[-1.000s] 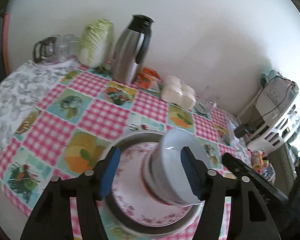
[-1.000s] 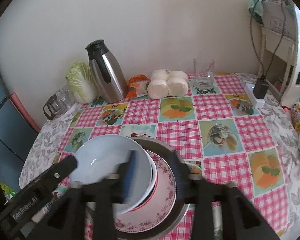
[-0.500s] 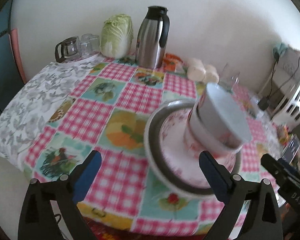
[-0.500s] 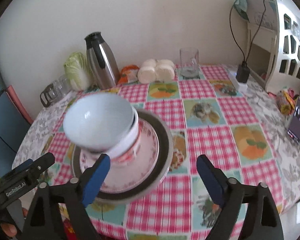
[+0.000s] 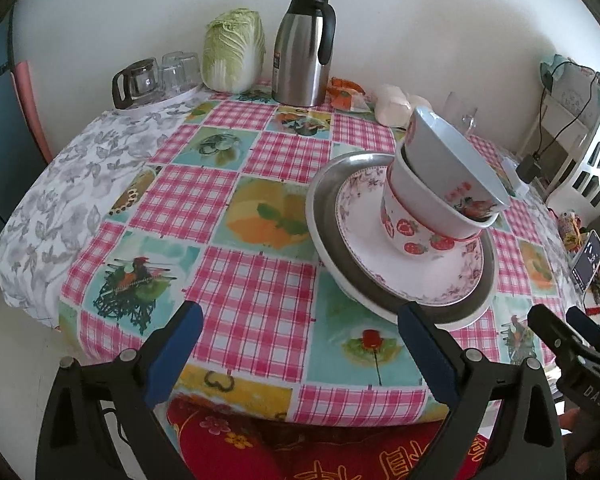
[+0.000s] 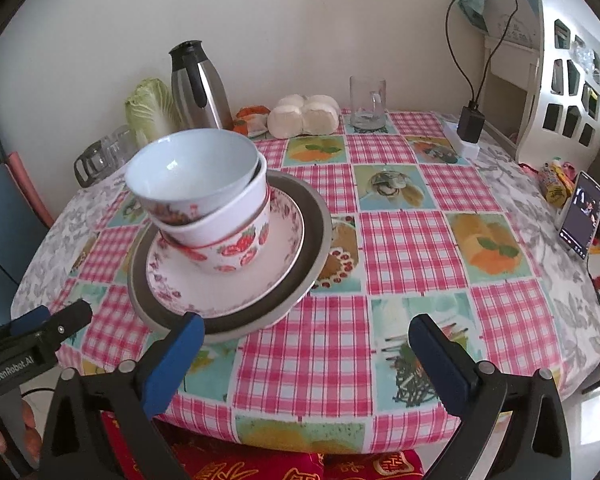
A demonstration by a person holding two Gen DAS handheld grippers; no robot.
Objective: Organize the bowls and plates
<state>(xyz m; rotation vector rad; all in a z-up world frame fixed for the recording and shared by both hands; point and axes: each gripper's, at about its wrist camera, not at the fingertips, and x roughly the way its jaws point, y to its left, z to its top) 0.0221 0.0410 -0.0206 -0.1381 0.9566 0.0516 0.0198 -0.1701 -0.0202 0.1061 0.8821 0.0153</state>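
Note:
A stack stands on the checked table: a metal plate (image 5: 328,236) (image 6: 312,224) at the bottom, a white floral plate (image 5: 364,232) (image 6: 179,276) on it, a strawberry bowl (image 5: 416,236) (image 6: 235,240), and a pale blue bowl (image 5: 448,160) (image 6: 191,168) tilted on top. My left gripper (image 5: 300,340) is open and empty, near the table's front edge, left of the stack. My right gripper (image 6: 306,344) is open and empty, right of the stack. The right gripper shows in the left view (image 5: 568,340), the left one in the right view (image 6: 55,316).
At the back stand a steel thermos (image 5: 304,48) (image 6: 195,84), a cabbage (image 5: 233,50), a glass pot with glasses (image 5: 139,80), white buns (image 6: 304,116) and a glass mug (image 6: 368,102). A phone (image 6: 580,216) leans at the right edge. A white shelf (image 6: 560,60) stands beyond.
Both grippers have opened, let go of the bowl stack and drawn back to the table's front edge. The blue bowl now rests tilted in the strawberry bowl.

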